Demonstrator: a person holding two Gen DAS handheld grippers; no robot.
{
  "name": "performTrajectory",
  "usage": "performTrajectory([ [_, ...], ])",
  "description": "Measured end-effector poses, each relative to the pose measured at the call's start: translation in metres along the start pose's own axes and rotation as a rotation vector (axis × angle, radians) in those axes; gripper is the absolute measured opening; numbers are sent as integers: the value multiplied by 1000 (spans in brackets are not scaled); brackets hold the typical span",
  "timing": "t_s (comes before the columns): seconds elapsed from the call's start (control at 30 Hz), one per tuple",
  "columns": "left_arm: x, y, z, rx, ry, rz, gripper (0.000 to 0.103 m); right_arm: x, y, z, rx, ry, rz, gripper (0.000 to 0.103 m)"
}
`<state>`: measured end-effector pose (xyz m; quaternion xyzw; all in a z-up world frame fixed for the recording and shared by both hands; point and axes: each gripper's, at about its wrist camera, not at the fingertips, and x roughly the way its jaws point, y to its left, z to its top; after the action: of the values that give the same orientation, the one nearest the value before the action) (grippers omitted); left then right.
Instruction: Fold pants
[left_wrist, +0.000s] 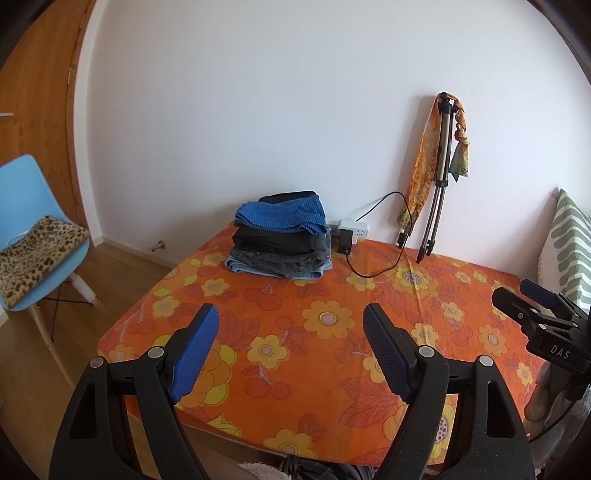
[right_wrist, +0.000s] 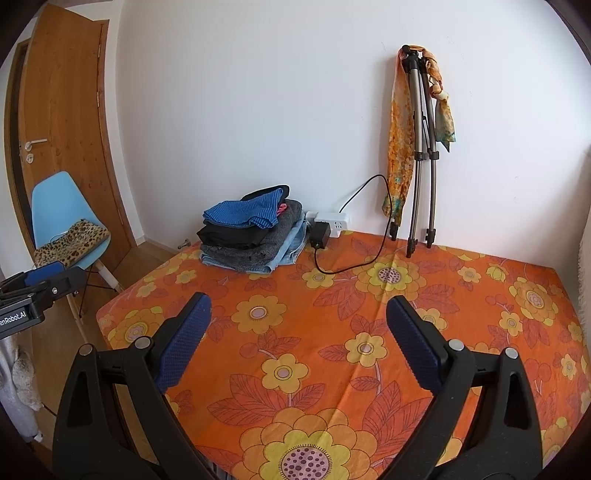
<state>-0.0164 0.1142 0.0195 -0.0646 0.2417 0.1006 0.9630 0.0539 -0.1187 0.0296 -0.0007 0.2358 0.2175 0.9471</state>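
Jaws of left gripper (left_wrist: 290, 317) and right gripper (right_wrist: 297, 310) wide, empty, above flowered tablecloth (right_wrist: 332, 369); folded clothes stack (left_wrist: 280, 240) far off.

Stack of folded garments (left_wrist: 280, 236): lower layers show edges only; what each piece is cannot be told. A pink scrap (right_wrist: 282, 208) peeks out on the right wrist view, mostly covered.

Power strip (left_wrist: 352, 227): partly behind the stack and a black adapter (left_wrist: 345, 242).

Right gripper (left_wrist: 532, 295): cut off by the frame edge in the left wrist view (lettering reads only "DAS").

Left gripper (right_wrist: 40, 280): cut off at the right wrist view's edge, label truncated.

Striped cushion (left_wrist: 569, 240): cropped by the lens rim.

Door (right_wrist: 62, 110): top and bottom out of view.
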Motion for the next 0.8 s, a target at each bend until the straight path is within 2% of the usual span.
performTrajectory([
  [0.8,13,5,0,14,23,-17,80,6,-5,-5,13,14,-4,97],
])
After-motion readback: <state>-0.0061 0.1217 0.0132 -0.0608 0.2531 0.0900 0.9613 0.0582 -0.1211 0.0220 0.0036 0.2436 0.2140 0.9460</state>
